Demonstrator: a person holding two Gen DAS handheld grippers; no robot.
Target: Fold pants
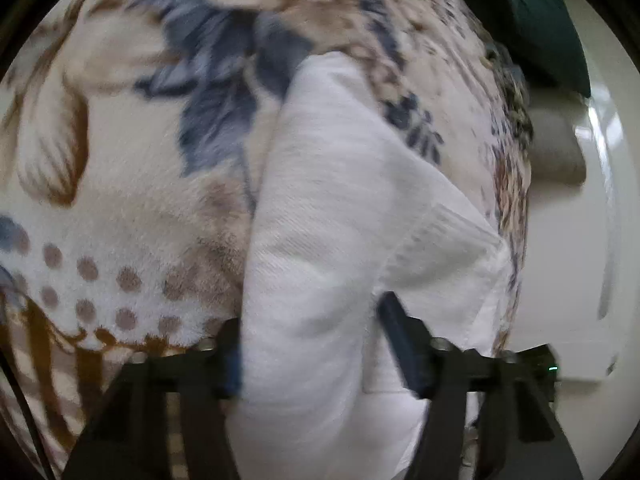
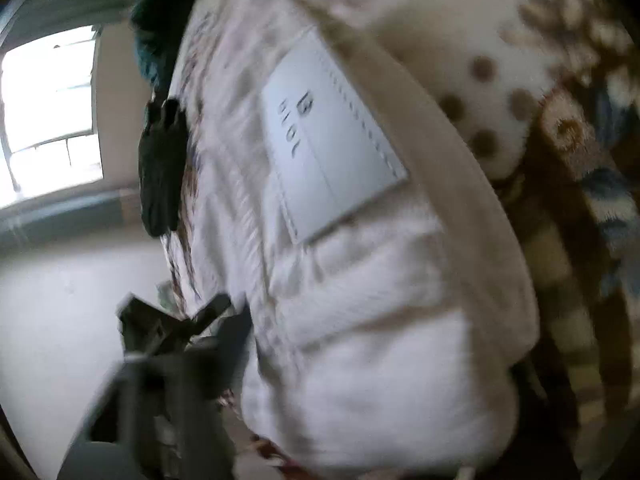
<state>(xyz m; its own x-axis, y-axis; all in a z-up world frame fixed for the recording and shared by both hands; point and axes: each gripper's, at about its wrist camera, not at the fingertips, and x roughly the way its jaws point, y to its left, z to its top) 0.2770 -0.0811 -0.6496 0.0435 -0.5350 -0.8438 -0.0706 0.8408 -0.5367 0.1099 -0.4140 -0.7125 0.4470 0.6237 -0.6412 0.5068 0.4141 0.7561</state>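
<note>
White pants lie on a floral fleece blanket, stretching from the lower middle up to the centre of the left wrist view. My left gripper is shut on a thick fold of the pants; cloth fills the gap between its dark fingers. In the blurred right wrist view the pants show their waistband and a white sewn label. My right gripper is mostly hidden by the cloth; only its left finger shows, pressed against the pants' edge.
The blanket's edge drops off at the right, with white floor beyond. A dark green cloth lies at the far top right. In the right wrist view a bright window and a dark hanging object are at left.
</note>
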